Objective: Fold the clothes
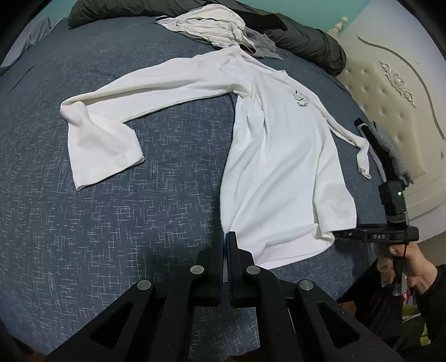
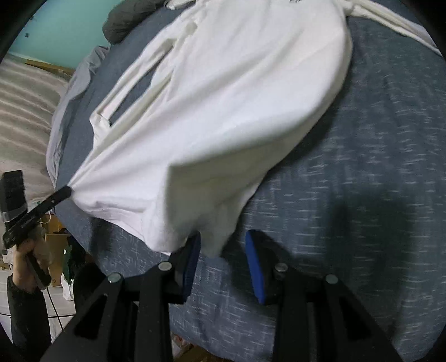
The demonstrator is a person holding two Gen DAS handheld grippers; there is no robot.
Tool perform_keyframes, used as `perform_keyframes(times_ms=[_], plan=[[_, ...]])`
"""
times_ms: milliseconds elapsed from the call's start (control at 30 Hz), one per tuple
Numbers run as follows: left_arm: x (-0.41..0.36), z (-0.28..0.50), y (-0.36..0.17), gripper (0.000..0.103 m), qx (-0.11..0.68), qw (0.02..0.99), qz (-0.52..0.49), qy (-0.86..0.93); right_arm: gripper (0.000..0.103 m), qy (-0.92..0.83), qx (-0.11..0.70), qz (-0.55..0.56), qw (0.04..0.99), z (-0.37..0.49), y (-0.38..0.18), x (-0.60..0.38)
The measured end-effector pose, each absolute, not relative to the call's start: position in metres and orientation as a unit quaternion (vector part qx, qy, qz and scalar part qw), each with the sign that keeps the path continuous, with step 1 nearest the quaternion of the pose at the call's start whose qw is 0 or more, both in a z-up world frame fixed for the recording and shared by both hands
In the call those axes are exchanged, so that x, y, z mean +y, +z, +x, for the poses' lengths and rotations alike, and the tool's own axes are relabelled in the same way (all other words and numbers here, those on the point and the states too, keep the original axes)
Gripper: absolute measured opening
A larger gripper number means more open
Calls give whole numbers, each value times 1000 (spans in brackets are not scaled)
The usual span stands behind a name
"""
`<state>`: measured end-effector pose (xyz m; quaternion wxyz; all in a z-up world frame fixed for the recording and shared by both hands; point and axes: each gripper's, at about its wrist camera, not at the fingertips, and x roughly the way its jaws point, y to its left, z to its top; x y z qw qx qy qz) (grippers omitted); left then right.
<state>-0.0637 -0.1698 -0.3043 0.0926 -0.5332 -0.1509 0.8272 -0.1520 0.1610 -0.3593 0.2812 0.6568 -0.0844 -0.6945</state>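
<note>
Shirt: white long-sleeved shirt [image 1: 278,167] with a small dark chest logo, lying flat on my blue-grey bedspread [image 1: 111,222]
Direction: long axis runs from the hem near me to the collar far off; one sleeve stretches out sideways
Left gripper [image 1: 225,242]: my jaws are closed on the hem's corner
Right gripper [image 2: 223,250]: jaws parted; the other hem corner hangs between them, unpressed
Hidden: right-wrist view blurred; collar cut off there

A blue-grey bed [image 1: 111,222] carries a white shirt [image 1: 278,167]; crumpled clothes [image 1: 211,25] beyond.
</note>
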Motion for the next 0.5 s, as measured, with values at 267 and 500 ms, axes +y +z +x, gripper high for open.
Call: perform_keyframes(times_ms=[267, 500], plan=[[-171, -64, -306, 2, -155, 91, -533, 827, 4, -708, -90, 644, 275, -150, -356, 175], [-171, -62, -305, 2, -150, 91, -534, 827, 4, -734, -71, 618, 271, -151, -322, 208]])
